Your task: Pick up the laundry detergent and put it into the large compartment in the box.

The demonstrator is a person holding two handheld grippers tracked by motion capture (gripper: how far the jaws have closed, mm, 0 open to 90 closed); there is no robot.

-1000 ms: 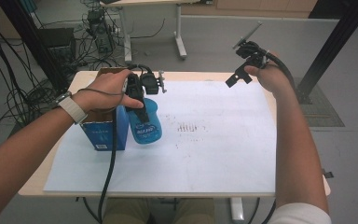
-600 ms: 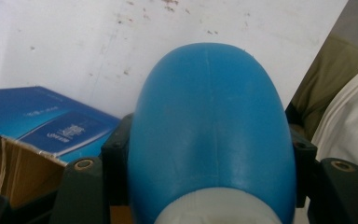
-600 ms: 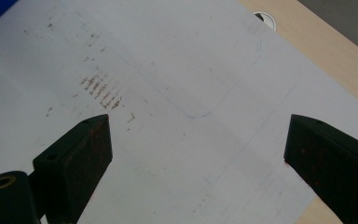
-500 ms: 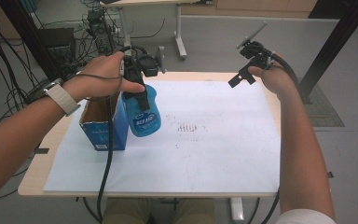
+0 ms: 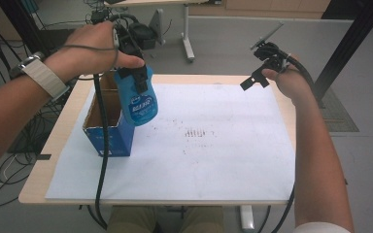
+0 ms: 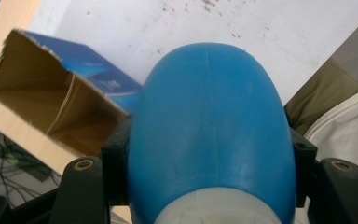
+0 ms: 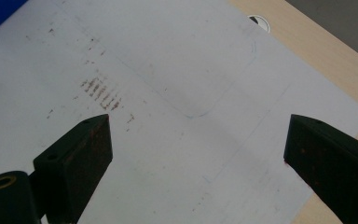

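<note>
The blue bottle (image 5: 140, 97) is clamped by the left gripper (image 5: 132, 73) above the open box (image 5: 108, 127) (already out); setting down remains, right gripper (image 5: 257, 73) spread empty.

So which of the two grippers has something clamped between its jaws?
The left gripper: its jaws press on the sides of the blue bottle, held in the air beside the open blue box. The right gripper has wide-open jaws with nothing between them.

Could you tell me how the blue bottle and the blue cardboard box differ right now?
The blue bottle hangs in the air, clamped by the left gripper; the blue box stands on the white sheet. The bottle is rounded and glossy, the box square-sided with an open, empty top. Both are blue.
</note>
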